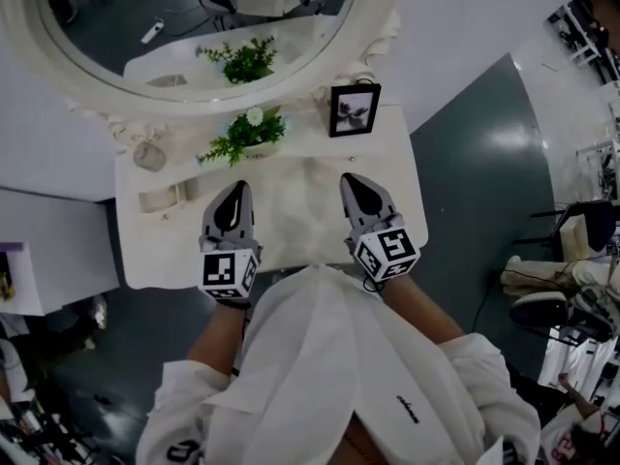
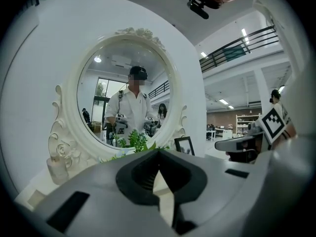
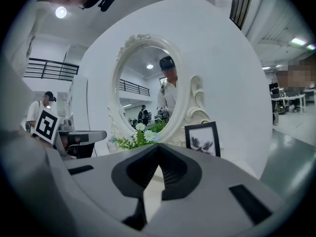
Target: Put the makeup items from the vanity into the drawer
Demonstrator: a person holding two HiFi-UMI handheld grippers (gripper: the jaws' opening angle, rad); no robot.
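On the white vanity top [image 1: 392, 197], a small round pale jar [image 1: 148, 155] stands at the far left below the mirror frame; it also shows in the left gripper view [image 2: 56, 168]. A flat rectangular pale item [image 1: 160, 200] lies just in front of it. My left gripper [image 1: 235, 188] hovers over the middle of the top, right of those items, jaws shut and empty [image 2: 158, 154]. My right gripper [image 1: 351, 180] hovers beside it below the photo frame, also shut with nothing in it [image 3: 158, 148]. No drawer shows in any view.
A large round mirror [image 1: 194, 27] in an ornate white frame backs the vanity. A green plant with white flowers [image 1: 244, 134] and a black photo frame [image 1: 354, 109] stand at the back. Grey floor lies to the right, with chairs and clutter [image 1: 562, 289] beyond.
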